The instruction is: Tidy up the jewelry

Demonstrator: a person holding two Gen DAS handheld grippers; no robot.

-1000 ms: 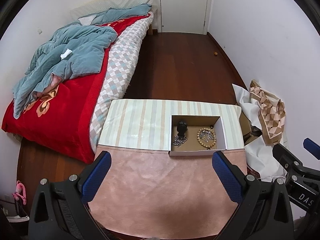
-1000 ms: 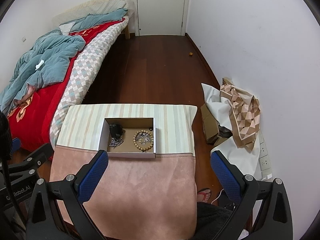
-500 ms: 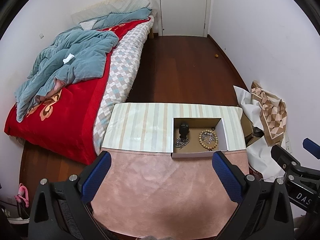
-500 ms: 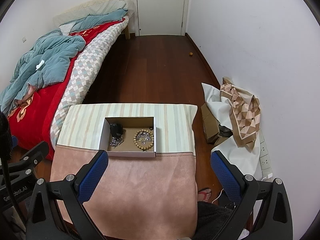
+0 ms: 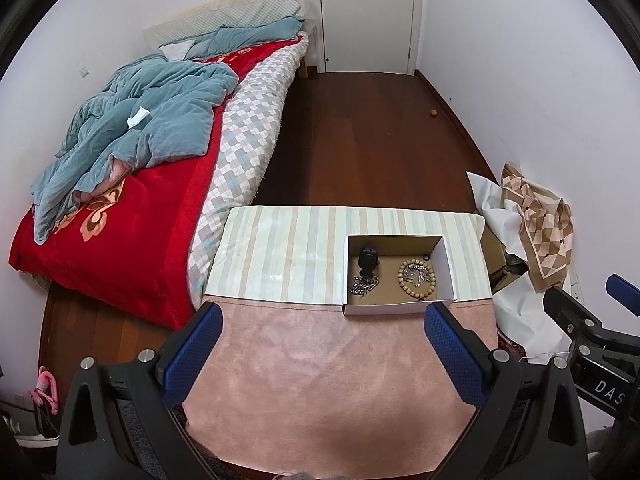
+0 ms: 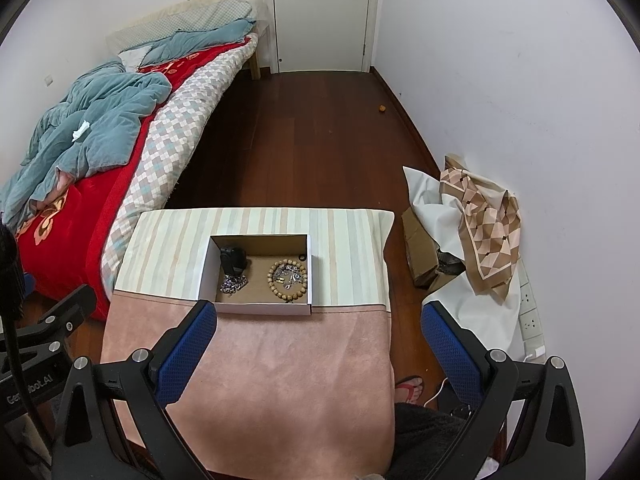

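Observation:
A small open cardboard box point(image 5: 448, 264) point(image 6: 310, 276) stands on the table where the striped cloth meets the pink cloth. Inside lie a black watch point(image 5: 367, 261) point(image 6: 233, 259), a silver chain point(image 5: 363, 285) point(image 6: 233, 282), and a wooden bead bracelet point(image 5: 416, 280) point(image 6: 289, 276) with small silver pieces inside its ring. My left gripper point(image 5: 318, 350) is open and empty, high above the pink cloth, short of the box. My right gripper point(image 6: 318, 350) is open and empty, also above the pink cloth near the table's right side.
The table carries a striped cloth point(image 5: 280, 252) at the far half and a pink cloth point(image 5: 320, 380) at the near half. A bed point(image 5: 132, 160) with red and teal blankets is at left. Crumpled cloth and cardboard point(image 6: 476, 216) lie on the floor at right.
Both grippers have drawn back and up a little from the table, so the box looks slightly smaller. The jewelry in the box has not moved. Both grippers stay open.

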